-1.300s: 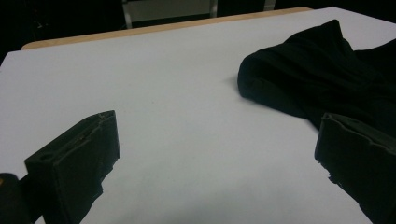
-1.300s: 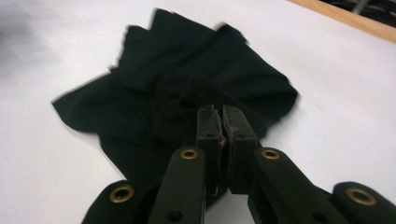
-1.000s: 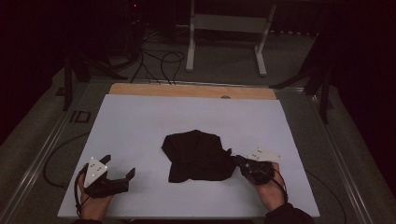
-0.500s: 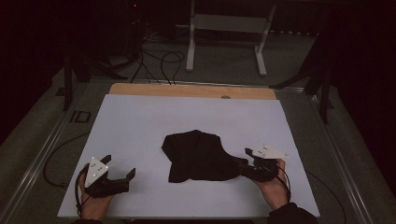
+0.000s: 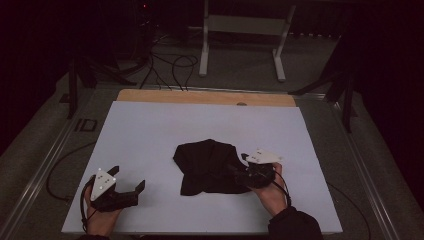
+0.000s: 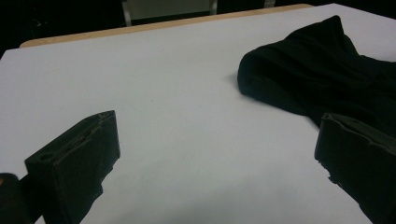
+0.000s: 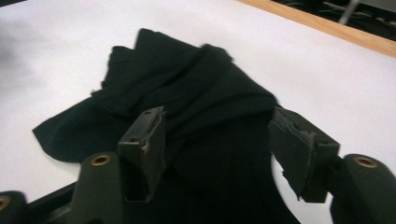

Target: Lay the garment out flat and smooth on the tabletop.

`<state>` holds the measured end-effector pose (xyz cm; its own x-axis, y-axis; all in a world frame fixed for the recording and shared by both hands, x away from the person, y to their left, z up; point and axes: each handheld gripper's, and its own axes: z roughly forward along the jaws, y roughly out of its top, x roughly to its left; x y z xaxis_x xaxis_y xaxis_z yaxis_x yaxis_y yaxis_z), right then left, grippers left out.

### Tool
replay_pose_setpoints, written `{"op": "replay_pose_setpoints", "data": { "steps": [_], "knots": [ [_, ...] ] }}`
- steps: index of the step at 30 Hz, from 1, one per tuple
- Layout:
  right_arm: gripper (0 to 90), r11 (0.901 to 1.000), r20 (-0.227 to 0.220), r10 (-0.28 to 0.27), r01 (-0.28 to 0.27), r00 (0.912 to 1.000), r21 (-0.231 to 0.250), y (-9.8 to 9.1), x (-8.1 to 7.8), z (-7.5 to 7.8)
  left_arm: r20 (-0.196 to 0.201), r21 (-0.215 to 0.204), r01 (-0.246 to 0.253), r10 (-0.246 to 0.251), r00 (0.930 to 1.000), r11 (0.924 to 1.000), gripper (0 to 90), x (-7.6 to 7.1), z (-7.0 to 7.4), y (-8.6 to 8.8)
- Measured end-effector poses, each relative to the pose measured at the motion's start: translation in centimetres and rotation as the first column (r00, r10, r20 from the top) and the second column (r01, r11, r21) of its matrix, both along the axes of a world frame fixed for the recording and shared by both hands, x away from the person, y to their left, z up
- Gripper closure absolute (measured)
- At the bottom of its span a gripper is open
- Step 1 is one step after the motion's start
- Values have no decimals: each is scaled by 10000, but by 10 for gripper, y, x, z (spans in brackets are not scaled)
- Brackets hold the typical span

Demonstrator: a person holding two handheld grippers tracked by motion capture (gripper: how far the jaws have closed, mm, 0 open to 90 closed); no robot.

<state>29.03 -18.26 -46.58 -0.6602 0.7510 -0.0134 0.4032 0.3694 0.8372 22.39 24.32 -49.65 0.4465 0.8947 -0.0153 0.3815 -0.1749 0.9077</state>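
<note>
Since the earlier frames, the right gripper [image 5: 241, 167] has shifted inward over the near right edge of the black cloth [image 5: 210, 165], and its jaws have just been opening; the cloth lies between them but is not pinched. In the right gripper view the two fingers [image 7: 144, 140] stand moderately apart, straddling a raised fold of the cloth [image 7: 196, 107], with fabric running under and past both pads; no pad presses on it.

Cloth position: crumpled in a loose heap directly ahead of and beneath the right fingers, its longer run stretching from them toward the left gripper's side of the white table sheet [image 5: 150, 130].

The left gripper [image 5: 131, 186] rests on the sheet well apart from the cloth, jaws wide open and empty; in the left gripper view its fingers [image 6: 88, 149] frame bare sheet, with the cloth [image 6: 317, 70] ahead and off to one side.

Judgement: the right hand is clearly the nearer; closing on the fold between its fingers appears to be the coming move.

Compared with the earlier frames, the left gripper is unmoved and the cloth's outline is roughly the same.
</note>
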Motion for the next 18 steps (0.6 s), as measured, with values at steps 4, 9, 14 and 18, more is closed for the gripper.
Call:
{"op": "replay_pose_setpoints", "data": {
  "steps": [4, 9, 14, 18],
  "knots": [
    [393, 9991, 10, 335, -335, 9994, -258, 11, 5, -4, 7, -4, 7, -7, 10000, 10000, 1, 0, 0, 0],
    [429, 9968, -174, 609, -617, 9980, -502, 26, 12, -13, 19, -16, 15, -15, 10000, 10000, 1, 0, 0, 0],
    [504, 9926, -508, 945, -980, 9942, -715, 38, 15, -24, 3, 12, 28, -28, 10000, 10000, 1, 0, 0, 0],
    [559, 9859, -549, 1246, -1299, 9907, -1054, 47, 14, -30, 0, 15, 50, -50, 10000, 10000, 1, 0, 0, -1]
  ]
}}
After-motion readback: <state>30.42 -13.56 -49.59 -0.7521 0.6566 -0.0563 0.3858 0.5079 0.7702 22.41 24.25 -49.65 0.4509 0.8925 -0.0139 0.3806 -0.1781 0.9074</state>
